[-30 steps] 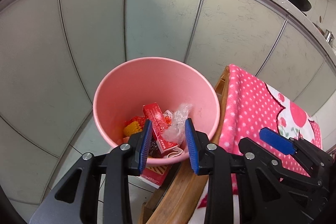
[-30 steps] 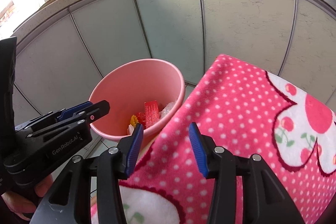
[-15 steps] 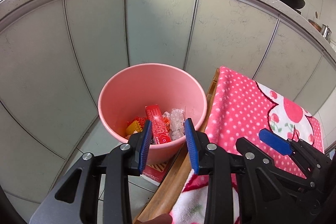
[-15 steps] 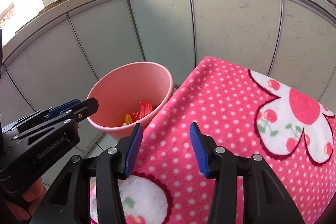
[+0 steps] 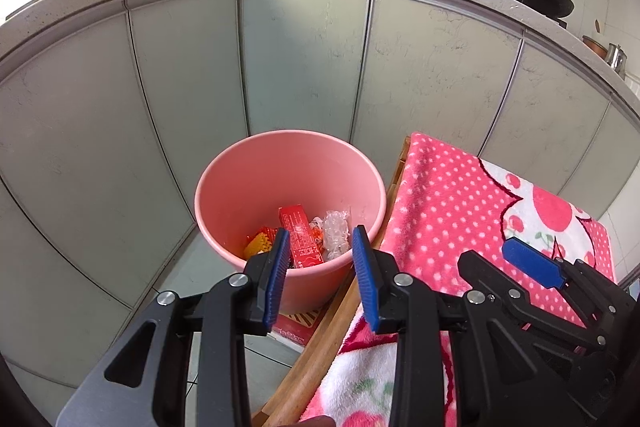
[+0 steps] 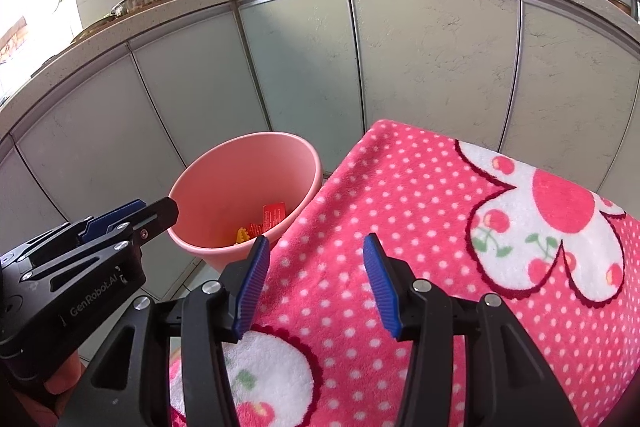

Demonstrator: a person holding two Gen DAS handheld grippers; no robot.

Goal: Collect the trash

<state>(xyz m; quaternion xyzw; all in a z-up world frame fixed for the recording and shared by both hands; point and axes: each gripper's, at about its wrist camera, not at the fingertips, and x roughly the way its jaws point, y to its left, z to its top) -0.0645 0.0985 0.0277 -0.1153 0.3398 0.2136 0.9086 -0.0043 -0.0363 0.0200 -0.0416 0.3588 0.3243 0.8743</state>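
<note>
pink plastic bin [image 5: 288, 167] stands on the floor against the cabinet fronts, just beside the edge of the desk under its dotted pink towel [image 5: 460, 203]. trash already lies at the bottom of it: a red carton [image 5: 300, 235], a crumpled clear wrapper [image 5: 335, 233] and something yellow [image 5: 258, 245].

left tongs [image 5: 320, 267] hang above the bin's near rim, jaws apart with nothing between them. right tongs [image 6: 316, 283] hover over the towel, jaws also apart and empty, and they have just been opening a little further.

no loose piece shows on the towel within either view, so the step in hand looks like searching for the next bit of litter. to do it well, keep both tongs spread, sweep the cameras along the towel and the floor beside the bin, and clear the wooden desk edge [image 5: 340, 311] before reaching down. another red pack [image 5: 298, 325] lies on the floor under the bin's near side, below and ahead of the left tongs; it may be a candidate.
</note>
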